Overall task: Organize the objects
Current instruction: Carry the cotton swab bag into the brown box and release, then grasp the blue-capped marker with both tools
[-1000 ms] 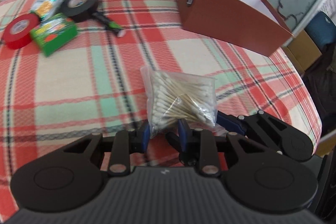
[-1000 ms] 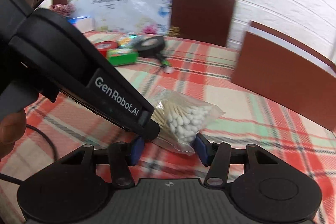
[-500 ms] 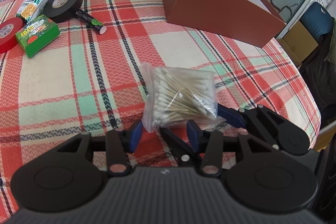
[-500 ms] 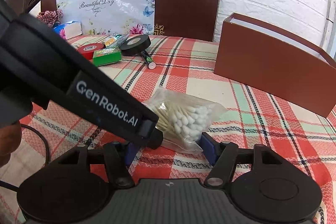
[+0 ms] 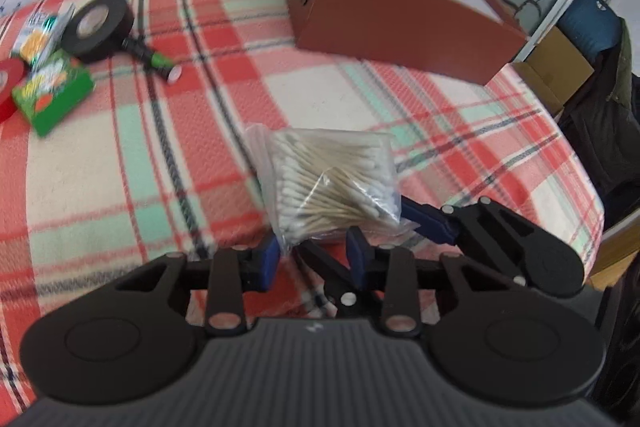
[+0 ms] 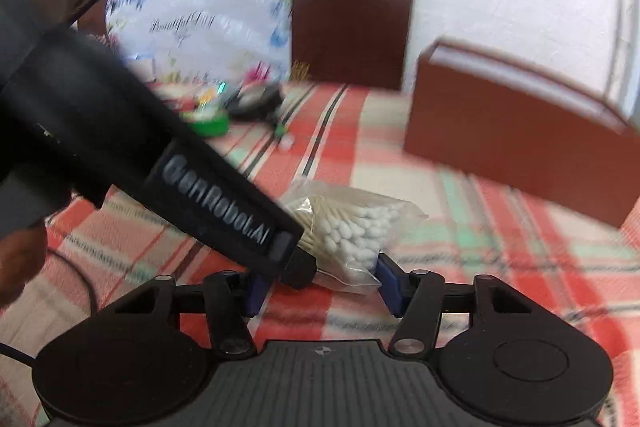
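A clear bag of cotton swabs [image 5: 332, 183] lies on the plaid tablecloth [image 5: 132, 163], also in the right wrist view [image 6: 352, 227]. My left gripper [image 5: 314, 259] is open, its blue pads on either side of the bag's near corner. My right gripper [image 6: 320, 285] is open and straddles the bag's other end; its fingers [image 5: 428, 219] show at the bag's right in the left wrist view. The left gripper's black body [image 6: 160, 155] crosses the right wrist view and hides part of the bag. A brown open box [image 5: 400, 11] stands at the back right.
At the far left lie a black tape roll [image 5: 98, 27], a red tape roll [image 5: 6, 87], a green packet [image 5: 52, 93], a small pen-like tool [image 5: 152, 61] and a foil packet [image 5: 40, 31]. A brown chair [image 6: 352, 23] stands behind the table. The table's edge drops off at right.
The left gripper opened half a second ago from a tighter grip on the bag's corner. Both views now shake and shift a little; the bag stays on the cloth.
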`<control>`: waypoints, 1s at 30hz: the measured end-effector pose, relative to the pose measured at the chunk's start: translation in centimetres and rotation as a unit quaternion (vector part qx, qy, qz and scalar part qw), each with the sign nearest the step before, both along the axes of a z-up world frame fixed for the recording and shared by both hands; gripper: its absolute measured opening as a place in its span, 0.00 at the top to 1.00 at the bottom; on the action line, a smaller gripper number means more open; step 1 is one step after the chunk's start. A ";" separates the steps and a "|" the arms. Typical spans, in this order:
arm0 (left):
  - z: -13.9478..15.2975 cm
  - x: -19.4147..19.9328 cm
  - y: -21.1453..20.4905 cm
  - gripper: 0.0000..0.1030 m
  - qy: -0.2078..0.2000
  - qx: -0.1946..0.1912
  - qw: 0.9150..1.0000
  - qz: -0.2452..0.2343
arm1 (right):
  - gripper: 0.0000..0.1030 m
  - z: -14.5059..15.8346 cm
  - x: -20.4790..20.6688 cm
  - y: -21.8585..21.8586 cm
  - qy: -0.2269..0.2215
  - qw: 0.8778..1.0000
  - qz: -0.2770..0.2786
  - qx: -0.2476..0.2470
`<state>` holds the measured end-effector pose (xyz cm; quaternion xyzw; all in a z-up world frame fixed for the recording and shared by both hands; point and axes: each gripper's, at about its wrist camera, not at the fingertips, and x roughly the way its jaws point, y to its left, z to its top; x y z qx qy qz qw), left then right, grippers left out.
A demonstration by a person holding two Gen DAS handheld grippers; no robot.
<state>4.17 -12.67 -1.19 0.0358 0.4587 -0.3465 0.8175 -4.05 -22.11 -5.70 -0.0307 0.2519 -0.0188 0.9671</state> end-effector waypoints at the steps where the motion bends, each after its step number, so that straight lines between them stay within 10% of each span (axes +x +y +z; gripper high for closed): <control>1: 1.1 -0.1 -0.5 0.64 -0.018 -0.002 1.000 -0.008 | 0.47 0.5 -0.3 0.0 -0.027 0.999 -0.008 -0.015; 9: 9.0 3.5 -8.9 0.64 -0.153 -0.016 0.987 -0.051 | 0.47 5.5 3.8 -5.7 -0.166 0.980 -0.098 -0.050; 16: 8.5 11.3 -16.6 0.41 -0.185 0.048 0.982 0.008 | 0.22 5.3 14.4 -11.2 -0.115 0.984 -0.121 -0.065; 23: 8.2 9.1 -13.2 0.40 -0.184 0.003 0.983 0.010 | 0.23 3.8 11.0 -10.0 -0.189 0.972 -0.129 -0.052; 30: 5.7 4.8 -2.7 0.34 -0.124 -0.028 0.990 0.054 | 0.21 2.6 6.5 -3.8 -0.186 0.981 -0.014 -0.043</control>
